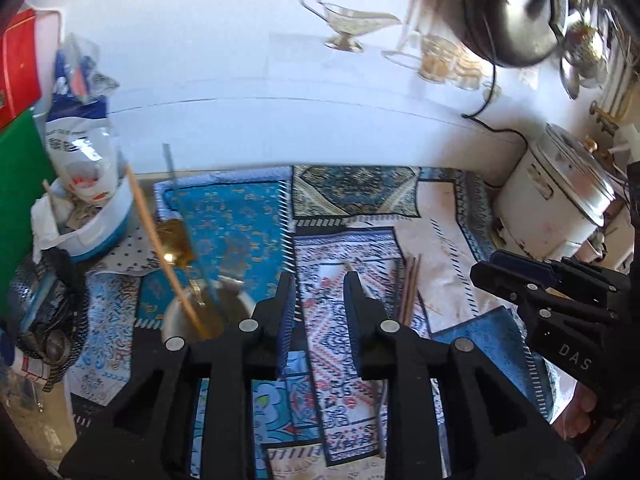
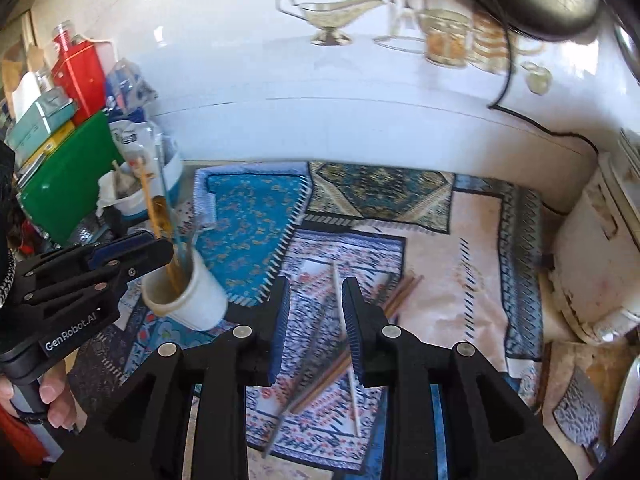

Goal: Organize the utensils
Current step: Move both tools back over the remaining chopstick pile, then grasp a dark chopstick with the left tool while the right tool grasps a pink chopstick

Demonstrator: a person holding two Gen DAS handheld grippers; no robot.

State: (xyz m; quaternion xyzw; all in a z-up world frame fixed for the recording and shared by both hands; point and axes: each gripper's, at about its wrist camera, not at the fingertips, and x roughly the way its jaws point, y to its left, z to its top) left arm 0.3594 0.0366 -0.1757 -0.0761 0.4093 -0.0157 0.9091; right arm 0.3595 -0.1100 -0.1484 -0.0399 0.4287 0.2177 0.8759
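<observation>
A white cup [image 2: 188, 300] stands on the patterned mats at the left and holds a wooden stick [image 1: 160, 240], a gold spoon [image 1: 176, 242] and a clear utensil; it also shows in the left wrist view [image 1: 180, 320]. Loose chopsticks [image 2: 340, 364] and a pale stick [image 2: 346, 360] lie on the mat below my right gripper [image 2: 316, 312], which is open and empty above them. My left gripper [image 1: 320, 304] is open and empty, just right of the cup. More brown chopsticks [image 1: 410, 292] lie to its right.
A white rice cooker [image 1: 560, 200] stands at the right. A white bowl with bags [image 1: 96, 224], a green box [image 2: 68, 176] and a red tin [image 2: 80, 76] crowd the left. A white wall with a black cord [image 2: 520, 116] is behind. A cleaver [image 2: 580, 404] lies at lower right.
</observation>
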